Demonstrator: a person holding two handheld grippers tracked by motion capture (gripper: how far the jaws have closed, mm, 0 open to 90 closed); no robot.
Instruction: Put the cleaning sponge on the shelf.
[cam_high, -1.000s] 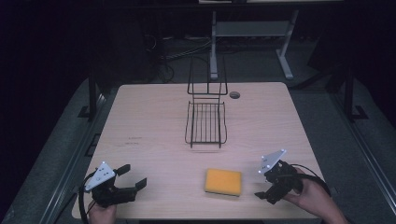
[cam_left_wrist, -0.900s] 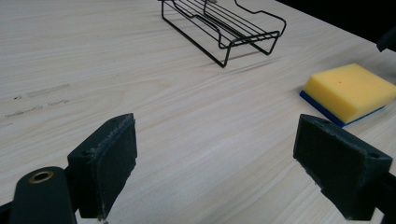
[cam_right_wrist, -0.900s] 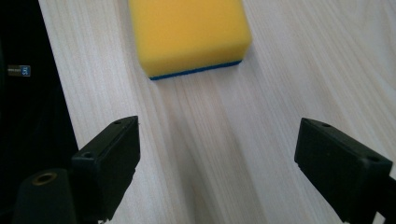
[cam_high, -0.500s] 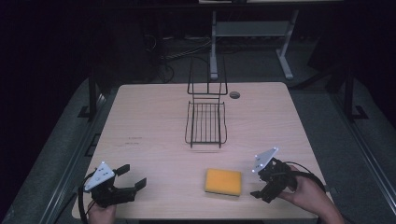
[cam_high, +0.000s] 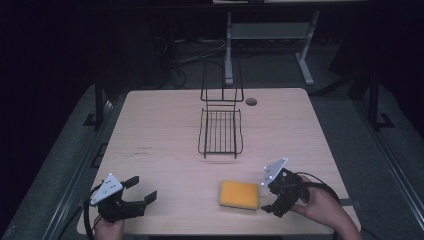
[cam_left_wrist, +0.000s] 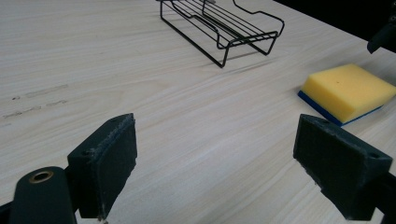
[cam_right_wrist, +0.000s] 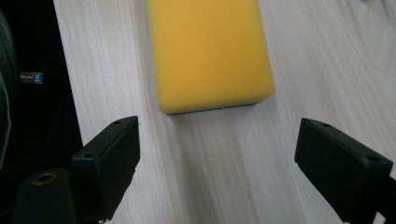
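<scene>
Since a second ago, my right gripper (cam_high: 269, 195) has slid leftward, closing in on the sponge (cam_high: 239, 194) at the lower middle of the high view, and now sits just beside its right edge without touching. Its jaws stand wide apart; in the right gripper view the sponge (cam_right_wrist: 210, 51) lies flat at top centre, ahead of the gap. My left gripper (cam_high: 140, 190) has stayed at the lower left, jaws also spread, holding nothing. From the left gripper view the sponge (cam_left_wrist: 348, 91) sits at the right, the wire rack (cam_left_wrist: 219, 25) near the top. On the table (cam_high: 160, 125), the rack (cam_high: 220, 132) is in the middle.
</scene>
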